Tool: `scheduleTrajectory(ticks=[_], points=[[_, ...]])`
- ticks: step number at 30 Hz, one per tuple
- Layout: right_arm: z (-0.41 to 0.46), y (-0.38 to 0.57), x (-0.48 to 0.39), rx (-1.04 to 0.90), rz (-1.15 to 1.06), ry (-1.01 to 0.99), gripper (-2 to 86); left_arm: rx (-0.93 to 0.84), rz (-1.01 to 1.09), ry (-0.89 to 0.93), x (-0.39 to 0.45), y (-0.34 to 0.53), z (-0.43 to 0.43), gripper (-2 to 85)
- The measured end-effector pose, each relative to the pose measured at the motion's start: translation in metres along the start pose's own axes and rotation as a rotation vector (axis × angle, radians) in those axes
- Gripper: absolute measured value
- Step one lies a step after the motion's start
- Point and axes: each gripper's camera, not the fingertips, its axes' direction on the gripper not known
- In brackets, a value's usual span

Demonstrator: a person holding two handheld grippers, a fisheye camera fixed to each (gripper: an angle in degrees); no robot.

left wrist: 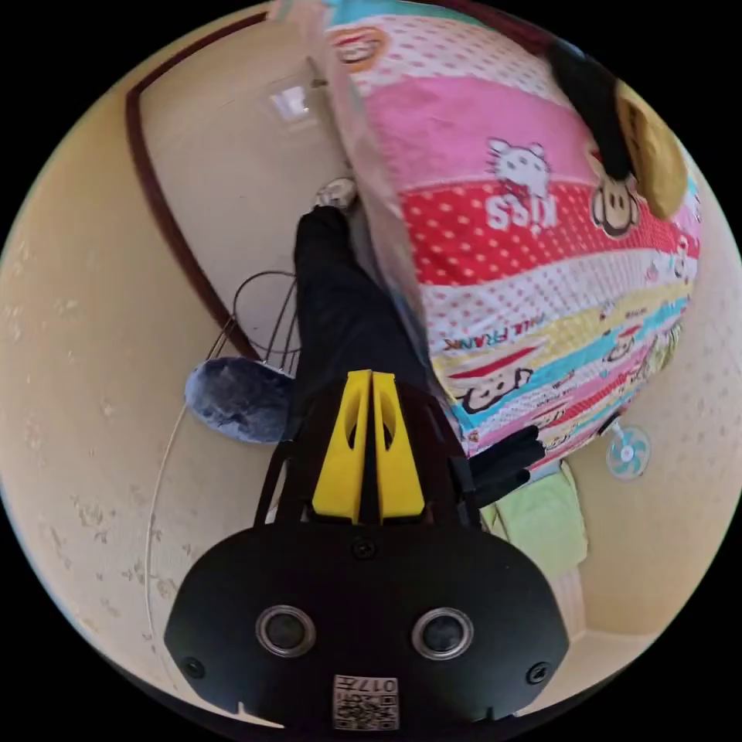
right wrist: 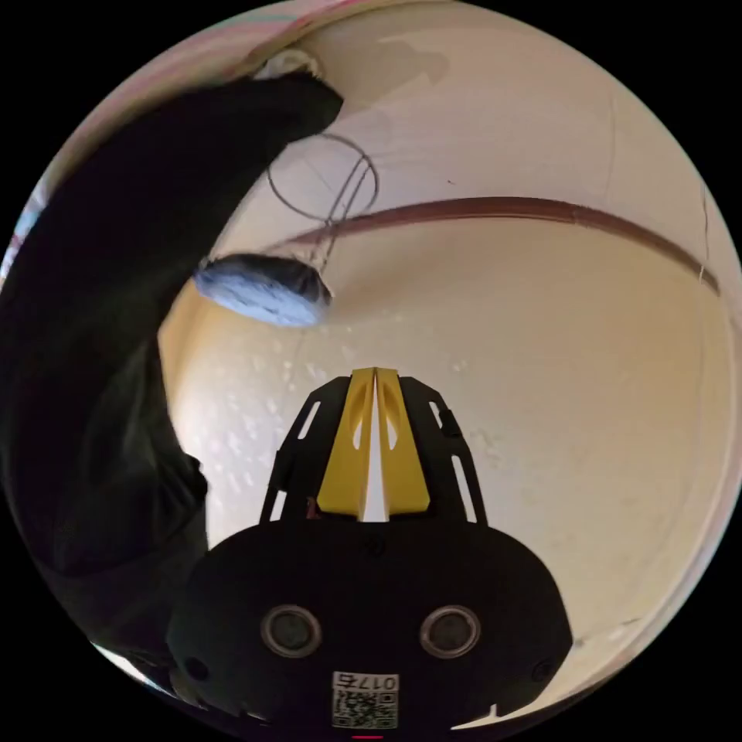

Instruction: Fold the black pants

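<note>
Yellow jaws of the left gripper [left wrist: 370,379] stand pressed together, tips against black cloth, but whether any fabric sits between them cannot be told. In the right gripper view, the right gripper [right wrist: 374,375] has its yellow jaws nearly closed with a thin slit of pale wall between them, holding nothing.

Beyond the left tips, what looks like the black pants [left wrist: 332,309] runs away as a long dark leg along the edge of a bed covered by a bright striped cartoon-print sheet [left wrist: 541,255]; this could also be the leg of someone wearing them, since a pale shoe-like shape [left wrist: 336,193] sits at the far end. The same dark cloth [right wrist: 116,309] hangs at the side in the right gripper view.

Such cloth is probably light, limp and prone to slipping, so a hold at the waistband or hem seams seems best.

No container is evident. A grey-blue fuzzy round cushion [left wrist: 236,398] on a thin wire frame [left wrist: 267,309] stands near the cream wall [left wrist: 69,348].
</note>
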Motion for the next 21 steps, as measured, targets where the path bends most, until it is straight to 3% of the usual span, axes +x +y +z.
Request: scheduleTrajectory(ticks=[2,5,10,12,14,18,21], points=[[0.007,-0.006,-0.041,-0.155,-0.107,0.289,0.8,-0.067,-0.014,-0.072,-0.022,0.007,-0.003,-0.9],[-0.011,-0.006,-0.079,-0.177,-0.109,0.476,0.7,-0.127,0.04,-0.138,-0.033,0.026,0.013,-0.8],[-0.063,0.003,-0.132,-0.076,-0.016,0.55,0.7,-0.179,-0.096,0.077,-0.034,0.055,0.05,-0.6],[-0.078,0.011,-0.163,-0.022,-0.044,0.615,0.7,-0.242,-0.047,0.046,-0.023,0.045,0.034,-0.6],[-0.094,0.027,-0.206,0.081,-0.055,0.795,0.6,-0.175,-0.016,-0.016,-0.012,0.037,-0.005,-0.6],[-0.1,0.068,-0.282,0.303,-0.085,1.153,0.4,-0.064,0.111,0.05,0.02,0.019,-0.08,-0.6],[-0.099,0.121,-0.345,0.61,-0.066,1.403,0.2,-0.041,0.142,0.041,0.036,0.01,-0.109,-0.6]])
